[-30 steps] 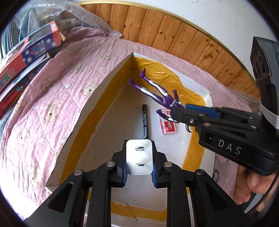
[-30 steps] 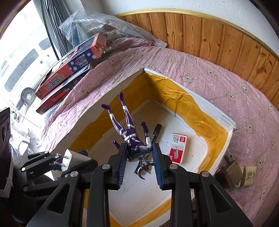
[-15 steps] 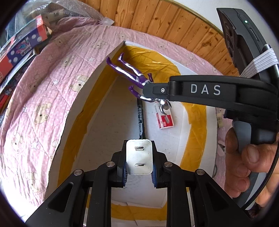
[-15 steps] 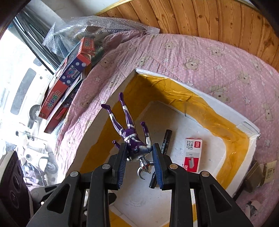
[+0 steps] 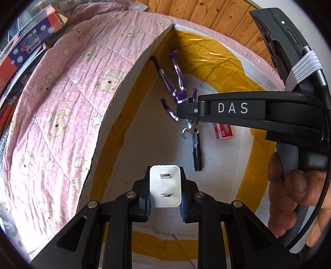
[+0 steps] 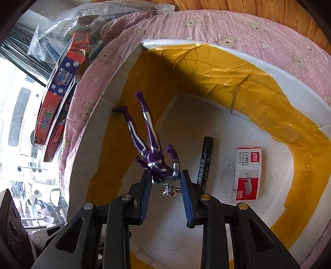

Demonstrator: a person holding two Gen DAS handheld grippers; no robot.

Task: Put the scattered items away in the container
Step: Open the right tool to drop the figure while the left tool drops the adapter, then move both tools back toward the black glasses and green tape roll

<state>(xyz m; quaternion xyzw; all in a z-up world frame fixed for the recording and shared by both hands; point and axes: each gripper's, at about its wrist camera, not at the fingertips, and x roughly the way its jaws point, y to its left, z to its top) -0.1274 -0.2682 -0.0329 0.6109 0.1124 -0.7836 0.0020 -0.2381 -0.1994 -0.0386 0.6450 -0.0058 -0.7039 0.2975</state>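
My left gripper is shut on a white plug adapter and holds it over the near end of the white box with yellow tape. My right gripper holds a purple and silver toy figure by the torso, legs pointing away, low inside the same box. Its jaws have spread and barely touch the figure. The figure also shows in the left wrist view, under the right gripper's body. A black marker and a red staples box lie on the box floor.
The box sits on a pink bear-print quilt. Red and purple cartons and bubble wrap are stacked at the left. A wooden wall runs behind. The marker and staples box lie under the right gripper.
My right gripper has gone lower and deeper into the box with the figure, and its jaws have widened. My left gripper has kept the adapter and edged forward over the box.
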